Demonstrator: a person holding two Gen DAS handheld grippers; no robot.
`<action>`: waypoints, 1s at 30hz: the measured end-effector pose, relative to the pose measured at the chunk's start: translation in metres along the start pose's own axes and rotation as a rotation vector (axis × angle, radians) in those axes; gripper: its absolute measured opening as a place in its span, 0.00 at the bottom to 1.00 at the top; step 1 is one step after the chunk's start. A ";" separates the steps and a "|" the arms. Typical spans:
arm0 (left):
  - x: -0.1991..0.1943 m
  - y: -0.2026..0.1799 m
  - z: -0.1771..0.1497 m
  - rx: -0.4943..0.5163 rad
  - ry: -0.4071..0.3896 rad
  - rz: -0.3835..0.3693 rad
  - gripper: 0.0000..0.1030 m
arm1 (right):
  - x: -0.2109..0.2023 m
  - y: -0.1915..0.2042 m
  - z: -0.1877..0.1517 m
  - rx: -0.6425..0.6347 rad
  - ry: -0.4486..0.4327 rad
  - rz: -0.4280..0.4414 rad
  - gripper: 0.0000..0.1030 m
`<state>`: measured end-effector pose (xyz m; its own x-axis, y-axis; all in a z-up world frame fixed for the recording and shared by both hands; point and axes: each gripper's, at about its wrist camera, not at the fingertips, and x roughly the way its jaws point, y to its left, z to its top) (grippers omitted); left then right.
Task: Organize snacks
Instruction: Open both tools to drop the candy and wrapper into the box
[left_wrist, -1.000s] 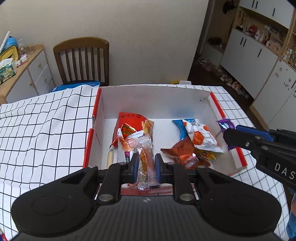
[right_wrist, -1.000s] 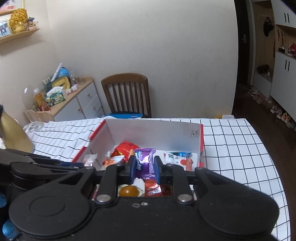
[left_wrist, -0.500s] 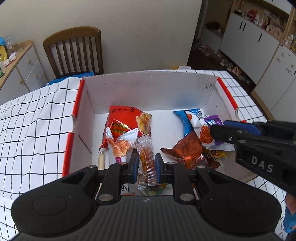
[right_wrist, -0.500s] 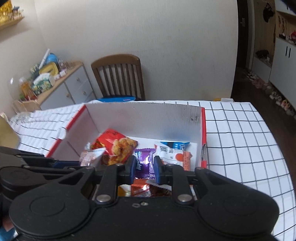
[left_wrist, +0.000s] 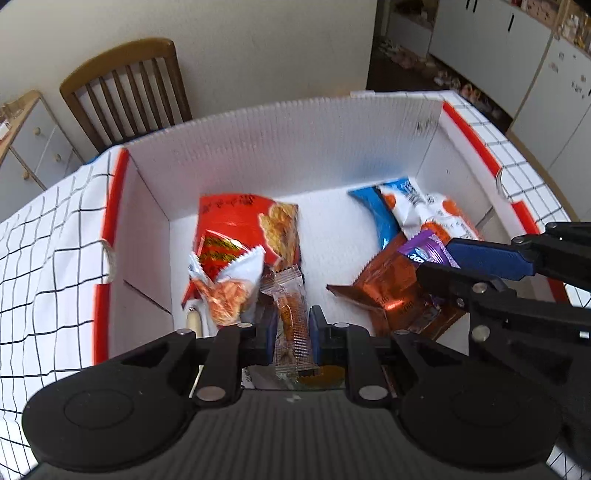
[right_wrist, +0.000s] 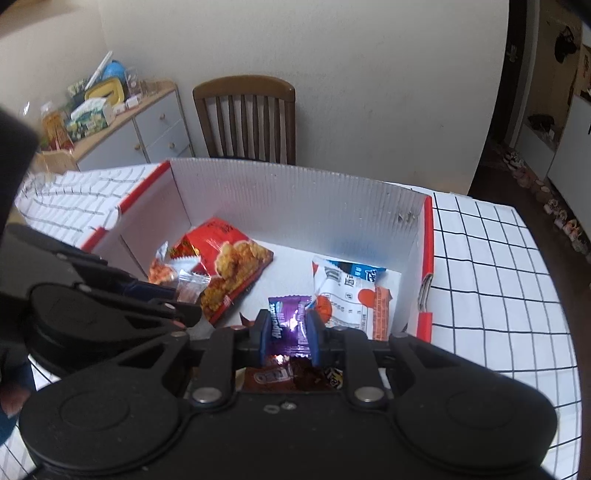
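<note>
On checked tablecloth (right_wrist: 487, 266), white box (left_wrist: 295, 147)

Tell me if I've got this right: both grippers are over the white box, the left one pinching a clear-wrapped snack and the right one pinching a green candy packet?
Nearly. The right gripper pinches a purple candy packet, not green, as the right wrist view shows. The left gripper does pinch the clear-wrapped snack over the white box.

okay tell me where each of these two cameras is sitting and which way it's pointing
Left wrist: rides the left claw, looking steeply down into the white corrugated box with red rims; its fingers pinch a clear-wrapped orange snack stick, and the right claw enters from the right.
Right wrist: rides the right claw, angled down at the box from the other side, pinching a purple candy wrapper; the left claw shows at left.
Shared: box, red chip bag, brown wooden chair.
</note>
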<state>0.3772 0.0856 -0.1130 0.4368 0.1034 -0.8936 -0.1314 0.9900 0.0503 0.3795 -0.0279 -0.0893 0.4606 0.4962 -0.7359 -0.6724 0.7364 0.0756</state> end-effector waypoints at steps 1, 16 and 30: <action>0.003 0.000 0.000 0.000 0.009 -0.001 0.18 | 0.001 0.002 -0.001 -0.012 0.004 -0.005 0.19; 0.017 0.007 -0.004 -0.048 0.060 -0.002 0.18 | 0.003 -0.001 -0.002 0.017 0.006 -0.003 0.26; -0.004 0.018 -0.012 -0.095 0.027 -0.029 0.23 | -0.029 -0.001 -0.011 0.053 -0.035 -0.002 0.37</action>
<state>0.3630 0.1015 -0.1140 0.4177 0.0710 -0.9058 -0.2035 0.9789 -0.0171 0.3610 -0.0482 -0.0752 0.4827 0.5097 -0.7122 -0.6402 0.7603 0.1102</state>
